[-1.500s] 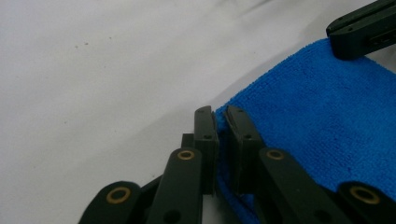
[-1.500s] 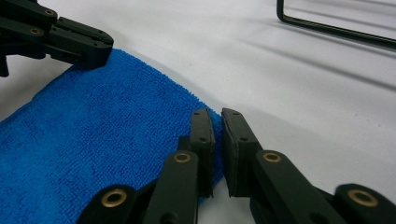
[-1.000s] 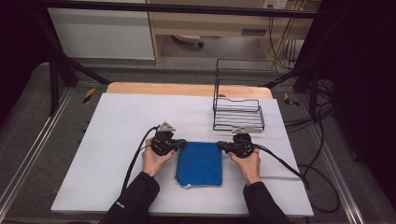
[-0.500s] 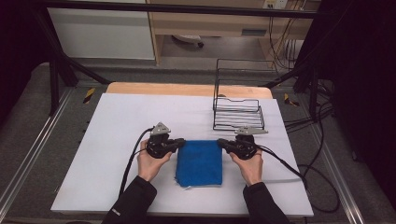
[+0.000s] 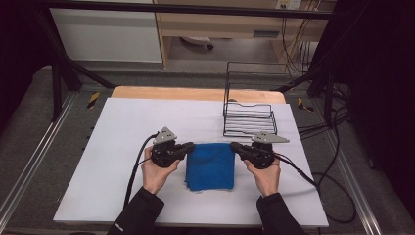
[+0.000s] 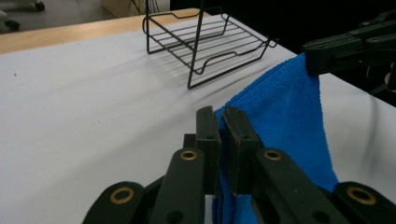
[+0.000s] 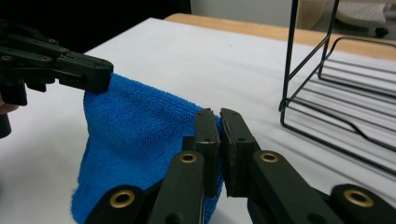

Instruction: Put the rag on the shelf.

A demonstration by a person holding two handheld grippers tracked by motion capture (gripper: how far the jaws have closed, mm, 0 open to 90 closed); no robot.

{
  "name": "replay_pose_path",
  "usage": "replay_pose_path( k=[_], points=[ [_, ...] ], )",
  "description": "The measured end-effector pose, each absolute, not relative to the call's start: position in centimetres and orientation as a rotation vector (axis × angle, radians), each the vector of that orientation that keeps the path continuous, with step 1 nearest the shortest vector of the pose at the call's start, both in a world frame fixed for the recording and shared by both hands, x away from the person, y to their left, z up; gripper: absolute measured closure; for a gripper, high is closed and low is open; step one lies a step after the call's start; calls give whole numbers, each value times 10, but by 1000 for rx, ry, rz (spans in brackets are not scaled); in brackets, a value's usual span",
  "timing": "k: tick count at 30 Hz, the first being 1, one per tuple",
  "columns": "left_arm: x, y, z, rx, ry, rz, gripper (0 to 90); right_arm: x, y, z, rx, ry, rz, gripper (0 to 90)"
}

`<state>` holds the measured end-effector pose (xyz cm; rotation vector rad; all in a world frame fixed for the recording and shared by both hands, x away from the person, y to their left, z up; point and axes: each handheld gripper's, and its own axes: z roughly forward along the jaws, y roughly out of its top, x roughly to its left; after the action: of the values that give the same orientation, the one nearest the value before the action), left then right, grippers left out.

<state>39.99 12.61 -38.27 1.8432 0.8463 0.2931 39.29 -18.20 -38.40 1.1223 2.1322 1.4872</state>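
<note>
With the left gripper [image 5: 190,147] and right gripper [image 5: 235,146] each clamped on a top corner of the blue cloth [image 5: 210,166], uneven pulling could tug a corner free.

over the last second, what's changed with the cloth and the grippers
Both hands drew slightly toward the person, taking the blue cloth along. The left gripper and right gripper stay clamped on its far corners. The wire rack and white table are unchanged.
</note>
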Motion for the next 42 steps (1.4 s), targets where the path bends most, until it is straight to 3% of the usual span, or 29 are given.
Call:
replay_pose_path(
  k=[42],
  points=[
    [401,88,-293,1613,684,464,850,369,-213,-286,944,1768,1565,869]
  ],
)
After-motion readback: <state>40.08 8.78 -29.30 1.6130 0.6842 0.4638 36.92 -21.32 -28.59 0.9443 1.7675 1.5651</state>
